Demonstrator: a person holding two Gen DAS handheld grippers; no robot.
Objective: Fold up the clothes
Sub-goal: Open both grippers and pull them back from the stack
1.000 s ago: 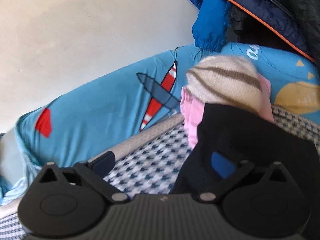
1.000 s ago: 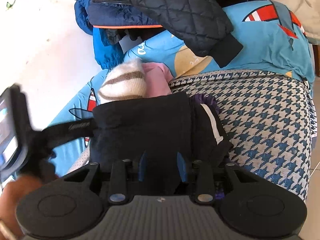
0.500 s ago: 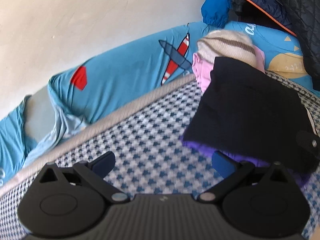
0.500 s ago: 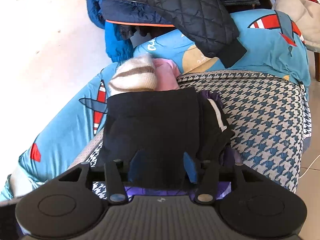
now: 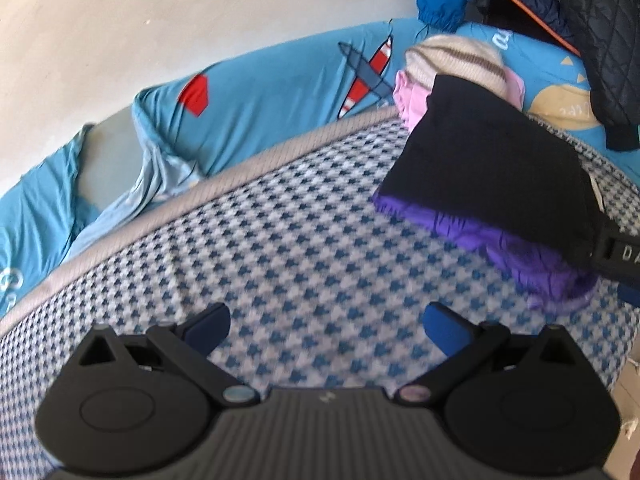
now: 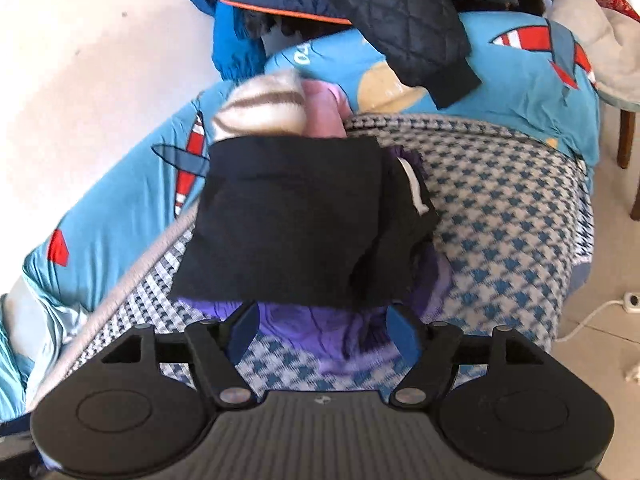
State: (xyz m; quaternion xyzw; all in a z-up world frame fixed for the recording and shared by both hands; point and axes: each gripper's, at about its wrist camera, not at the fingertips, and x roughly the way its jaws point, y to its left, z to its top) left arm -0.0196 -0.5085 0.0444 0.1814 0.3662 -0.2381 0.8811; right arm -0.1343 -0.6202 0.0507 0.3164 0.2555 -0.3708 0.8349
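Observation:
A folded black garment (image 5: 496, 168) (image 6: 288, 220) lies on top of a purple garment (image 5: 532, 256) (image 6: 304, 332) on the houndstooth bed cover (image 5: 304, 248) (image 6: 508, 216). Behind the stack sit a cream striped knit piece (image 5: 452, 60) (image 6: 260, 108) and a pink garment (image 5: 412, 96) (image 6: 324, 108). My left gripper (image 5: 326, 326) is open and empty, above bare cover to the left of the stack. My right gripper (image 6: 324, 328) is open and empty, its fingers just in front of the stack's near edge, over the purple garment. It also shows at the right edge of the left wrist view (image 5: 624, 256).
A blue quilt with plane prints (image 5: 256, 100) (image 6: 120, 208) runs along the wall side of the bed. Dark quilted and blue jackets (image 5: 568, 12) (image 6: 384, 12) are piled at the head. A chair leg (image 6: 624, 140) and a cable on the floor (image 6: 592, 316) are at the right.
Both grippers pulled back from the black garment. The right gripper opened and let go of it. The left gripper drew away left, so more bare cover shows.

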